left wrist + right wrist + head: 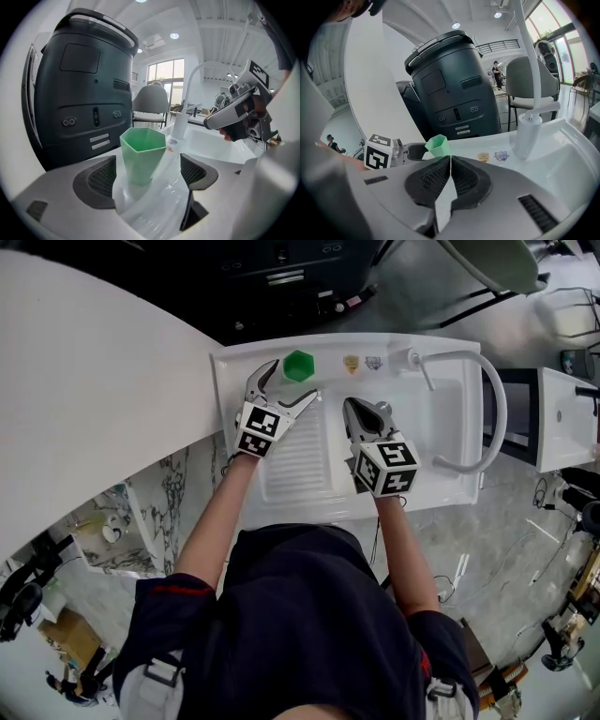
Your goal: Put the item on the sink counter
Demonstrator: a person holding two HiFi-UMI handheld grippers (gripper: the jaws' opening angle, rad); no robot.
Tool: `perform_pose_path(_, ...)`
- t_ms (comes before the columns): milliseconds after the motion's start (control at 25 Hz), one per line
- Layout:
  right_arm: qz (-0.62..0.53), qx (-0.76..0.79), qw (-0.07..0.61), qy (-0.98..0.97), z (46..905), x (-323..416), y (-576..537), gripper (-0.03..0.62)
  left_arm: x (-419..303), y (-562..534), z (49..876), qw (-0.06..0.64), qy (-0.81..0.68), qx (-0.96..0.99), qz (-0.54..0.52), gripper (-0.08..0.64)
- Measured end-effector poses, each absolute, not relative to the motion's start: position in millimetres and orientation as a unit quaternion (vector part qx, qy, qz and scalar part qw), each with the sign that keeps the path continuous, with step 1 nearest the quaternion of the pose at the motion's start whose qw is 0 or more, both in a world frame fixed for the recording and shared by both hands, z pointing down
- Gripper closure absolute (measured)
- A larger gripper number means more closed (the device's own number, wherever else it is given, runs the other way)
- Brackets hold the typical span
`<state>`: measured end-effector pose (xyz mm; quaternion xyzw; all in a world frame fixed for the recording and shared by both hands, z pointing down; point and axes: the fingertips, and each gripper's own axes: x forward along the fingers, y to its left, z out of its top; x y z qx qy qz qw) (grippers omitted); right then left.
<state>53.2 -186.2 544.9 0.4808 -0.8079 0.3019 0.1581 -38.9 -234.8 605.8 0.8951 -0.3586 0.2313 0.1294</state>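
A green faceted cup (298,365) stands upright on the white sink counter (225,371), at its far left corner. My left gripper (292,385) is open just in front of it. In the left gripper view the cup (142,157) stands between the spread pads (101,177), which do not touch it. My right gripper (361,409) is shut on nothing and hovers over the ribbed drainboard (295,460), right of the cup. In the right gripper view the pads (436,178) meet, and the cup (438,145) and the left gripper (412,151) lie beyond.
The curved white faucet (487,409) arches over the basin (441,427) on the right. Two small stickers (362,362) mark the back rim. A tall dark machine (84,93) stands right behind the counter. A white wall panel (94,390) lies to the left.
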Motion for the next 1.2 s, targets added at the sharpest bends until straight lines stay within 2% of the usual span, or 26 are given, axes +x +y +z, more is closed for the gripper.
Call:
perform_pose_path(880,0.242,0.494,0.144,-0.822,493.9,55.1,-144.5,0.557,-48.6,-171.6,551.2,0.133,-0.357,0.898,0.222,0.152)
perform_pose_path(960,0.236,0.496,0.141,-0.824,488.4,55.9,-139.9,0.557,-45.9,-165.9,544.4,0.128,-0.354,0.901,0.216,0.175)
perform_pose_path(1080,0.231,0.497,0.137,-0.825,480.9,57.4,-131.3,0.557,-41.9,-156.4,532.1,0.122,-0.354,0.904,0.205,0.271)
perform_pose_path(1200,0.226,0.498,0.131,-0.827,473.8,59.1,-123.0,0.557,-37.4,-147.4,518.8,0.117,-0.355,0.907,0.193,0.287)
